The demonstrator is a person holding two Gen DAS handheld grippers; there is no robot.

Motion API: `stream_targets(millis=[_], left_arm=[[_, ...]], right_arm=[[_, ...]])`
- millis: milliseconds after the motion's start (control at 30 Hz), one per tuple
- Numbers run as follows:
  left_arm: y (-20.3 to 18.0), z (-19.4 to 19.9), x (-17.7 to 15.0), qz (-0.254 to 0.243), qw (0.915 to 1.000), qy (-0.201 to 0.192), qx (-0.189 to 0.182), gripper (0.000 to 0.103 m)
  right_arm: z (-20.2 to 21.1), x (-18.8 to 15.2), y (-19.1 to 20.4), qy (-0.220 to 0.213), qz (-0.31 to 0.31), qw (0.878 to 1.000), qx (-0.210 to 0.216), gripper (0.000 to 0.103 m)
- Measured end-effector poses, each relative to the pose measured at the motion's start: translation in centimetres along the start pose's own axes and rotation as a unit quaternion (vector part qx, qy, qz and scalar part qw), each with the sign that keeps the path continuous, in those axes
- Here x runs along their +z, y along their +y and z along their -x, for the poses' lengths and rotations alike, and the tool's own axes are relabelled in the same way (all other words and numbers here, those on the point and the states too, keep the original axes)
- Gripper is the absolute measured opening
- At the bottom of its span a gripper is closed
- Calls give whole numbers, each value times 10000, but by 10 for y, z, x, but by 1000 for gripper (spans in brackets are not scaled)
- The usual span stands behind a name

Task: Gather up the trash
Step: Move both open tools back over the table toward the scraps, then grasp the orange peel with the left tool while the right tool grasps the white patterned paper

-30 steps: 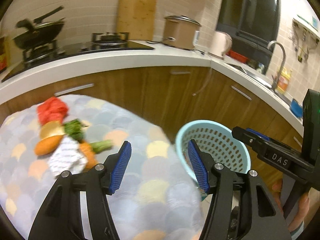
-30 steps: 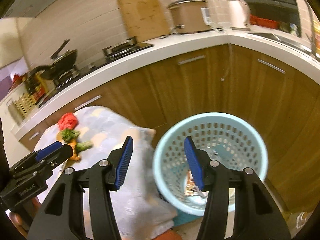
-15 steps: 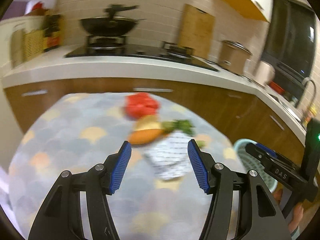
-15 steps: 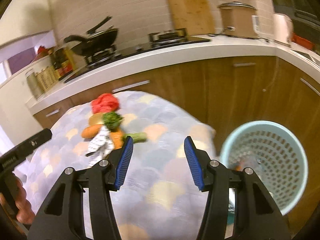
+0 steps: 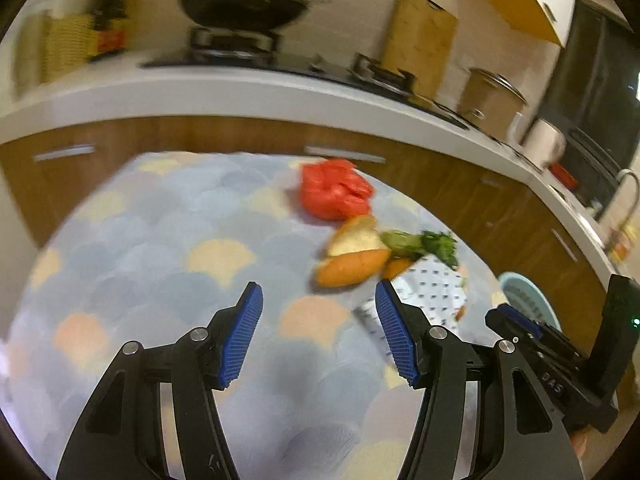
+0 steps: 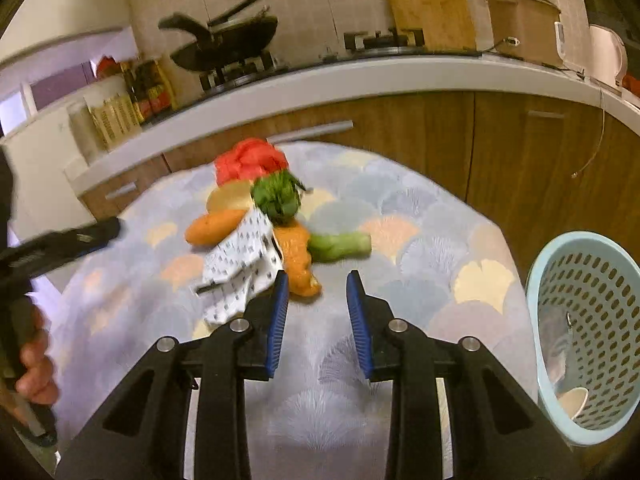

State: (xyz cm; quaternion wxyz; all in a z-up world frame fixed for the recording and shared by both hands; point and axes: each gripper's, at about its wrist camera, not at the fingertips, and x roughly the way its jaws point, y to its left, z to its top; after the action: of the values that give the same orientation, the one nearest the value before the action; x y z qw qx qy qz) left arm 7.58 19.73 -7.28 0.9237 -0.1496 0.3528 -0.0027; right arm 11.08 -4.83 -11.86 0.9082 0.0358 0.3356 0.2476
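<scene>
A heap of trash lies on the patterned tablecloth: a red crumpled bag, orange peels, green vegetable stalks and a white dotted wrapper. My right gripper is open and empty, just in front of the orange peel. My left gripper is open and empty, left of and short of the heap. A light blue perforated basket stands off the table's right edge with some scraps inside.
A kitchen counter with wooden cabinets runs behind the table, bearing a wok, a stove, a cutting board and a rice cooker. The right gripper shows at the right of the left wrist view.
Both grippers have swung left from the basket toward the heap. The right gripper has closed in on the orange peel and its jaws have narrowed. The left gripper has swung further left.
</scene>
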Motion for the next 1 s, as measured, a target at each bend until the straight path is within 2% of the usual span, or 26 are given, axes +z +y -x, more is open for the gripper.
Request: stream_targets(millis=[33,100,200,267,433,633,767,900,967,1000], left_arm=[[-2,-8,2,-15,9999,51,-140,57],[-4,-25,6,-120,9989,184,-408,65],[-7,-46,10,-459,9982,321,-222,68],[-6,-57,13,-544,9970,471,-289,74],[-13,-79,10,-810,9931,724,-442,74],[-20,-97,15,-974,9912,849,-280,74],[-23,-109,24,-1133,9887,928,-326,72],[-30,-113,25,-1249,9874,919,-309,65],[-34,-113,24,-1336,9866,889,-288,49],[-35,-112,24,-1347,9868,860,-271,46]], right_arm=[[-1,0,-1,27,3,10000,-17,27],[-2,0,-1,58,-7,10000,24,27],[-2,0,-2,45,-22,10000,30,27],[-3,1,-4,58,-61,10000,32,27],[-4,1,-3,68,-53,10000,27,27],[-6,1,-2,93,-23,9999,40,27],[-7,1,-2,115,-50,9999,70,27],[-8,2,-1,133,-23,9999,78,27],[-9,2,0,139,-5,9999,74,27],[-9,1,1,139,2,9999,69,27]])
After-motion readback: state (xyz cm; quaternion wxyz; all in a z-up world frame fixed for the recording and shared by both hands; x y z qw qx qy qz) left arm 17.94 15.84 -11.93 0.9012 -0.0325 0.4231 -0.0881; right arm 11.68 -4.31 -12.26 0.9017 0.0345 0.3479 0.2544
